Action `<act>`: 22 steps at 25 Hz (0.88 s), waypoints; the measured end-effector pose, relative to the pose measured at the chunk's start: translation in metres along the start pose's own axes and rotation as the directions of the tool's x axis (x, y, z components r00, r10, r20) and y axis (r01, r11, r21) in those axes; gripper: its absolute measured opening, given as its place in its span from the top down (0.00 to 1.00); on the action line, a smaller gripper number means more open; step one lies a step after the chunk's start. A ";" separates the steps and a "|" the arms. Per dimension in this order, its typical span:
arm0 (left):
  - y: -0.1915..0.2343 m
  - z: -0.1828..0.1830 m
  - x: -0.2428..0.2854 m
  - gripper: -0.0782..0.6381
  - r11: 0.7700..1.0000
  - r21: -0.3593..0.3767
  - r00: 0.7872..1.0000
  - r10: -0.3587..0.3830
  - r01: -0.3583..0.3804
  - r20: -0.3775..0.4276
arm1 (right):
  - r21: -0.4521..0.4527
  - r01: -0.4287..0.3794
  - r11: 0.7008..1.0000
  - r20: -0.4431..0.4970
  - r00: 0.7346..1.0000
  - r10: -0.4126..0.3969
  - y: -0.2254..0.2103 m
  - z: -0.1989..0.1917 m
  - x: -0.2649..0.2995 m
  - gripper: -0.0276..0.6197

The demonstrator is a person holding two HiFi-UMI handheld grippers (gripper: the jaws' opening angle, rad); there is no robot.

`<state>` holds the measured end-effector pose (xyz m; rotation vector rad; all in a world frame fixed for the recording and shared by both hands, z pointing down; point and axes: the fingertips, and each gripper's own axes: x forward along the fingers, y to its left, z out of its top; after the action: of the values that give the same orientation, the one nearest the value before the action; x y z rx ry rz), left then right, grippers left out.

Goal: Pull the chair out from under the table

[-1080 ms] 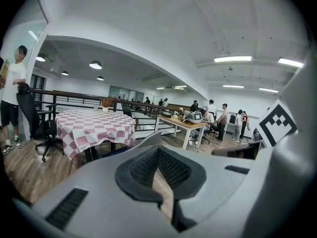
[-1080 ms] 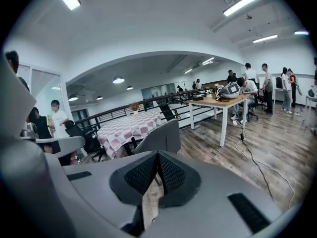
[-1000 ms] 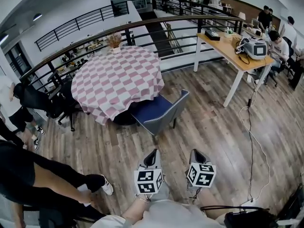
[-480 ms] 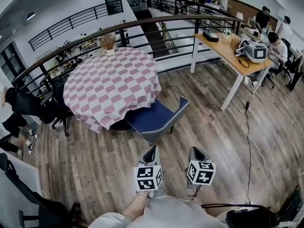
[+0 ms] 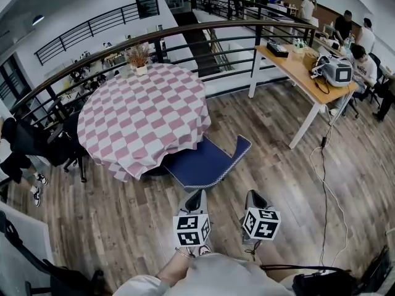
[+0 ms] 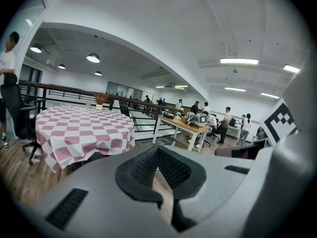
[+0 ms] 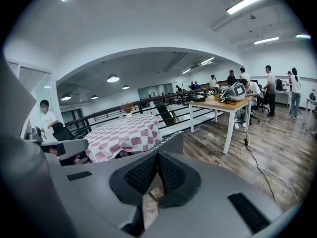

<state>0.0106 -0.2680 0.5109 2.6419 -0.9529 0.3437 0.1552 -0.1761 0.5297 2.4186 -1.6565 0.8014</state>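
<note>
Head view: the left hand-held gripper and the right hand-held gripper sat low in the frame, side by side. Both pointed toward the chair and were apart from it.
Chair: its blue seat was tucked partly beneath the round tabletop, with the backrest on the side nearer the grippers. It stood on the wooden floor.
Tabletop: it was covered by a pink-and-white checked cloth. A potted plant stood at its far edge, near the railing.
Left gripper view: the jaws were closed together with nothing between them.
Right gripper view: the jaws met at the tips and were empty.
Desk: long and wooden, it stood well apart on the right.
</note>
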 end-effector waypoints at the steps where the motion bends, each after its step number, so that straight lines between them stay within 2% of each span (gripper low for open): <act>1: -0.003 0.000 0.007 0.89 1.000 -0.006 1.000 0.002 -0.002 -0.014 | 0.002 0.001 1.000 -0.011 1.000 -0.001 -0.005 0.004 0.003 0.93; 5: -0.016 -0.006 0.014 0.89 1.000 -0.021 0.998 0.010 -0.011 -0.058 | 0.008 0.004 1.000 -0.040 0.999 -0.004 -0.024 0.009 0.002 0.93; 9: -0.007 -0.024 0.022 0.89 0.998 -0.030 0.997 0.049 -0.050 -0.055 | -0.003 -0.028 1.000 -0.058 0.998 0.028 -0.029 -0.005 0.023 0.93; 16: -0.018 -0.023 0.049 0.89 0.974 -0.113 0.980 0.194 -0.197 -0.035 | -0.107 -0.189 0.976 -0.102 0.979 0.178 -0.047 0.020 0.057 0.93; 22: -0.037 -0.026 0.065 0.89 0.938 -0.160 0.951 0.310 -0.309 -0.020 | -0.160 -0.307 0.938 -0.167 0.945 0.281 -0.070 0.023 0.073 0.93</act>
<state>0.0810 -0.2690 0.5483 2.3476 -1.3434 0.3153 0.2455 -0.2175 0.5591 1.9706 -1.9667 0.7953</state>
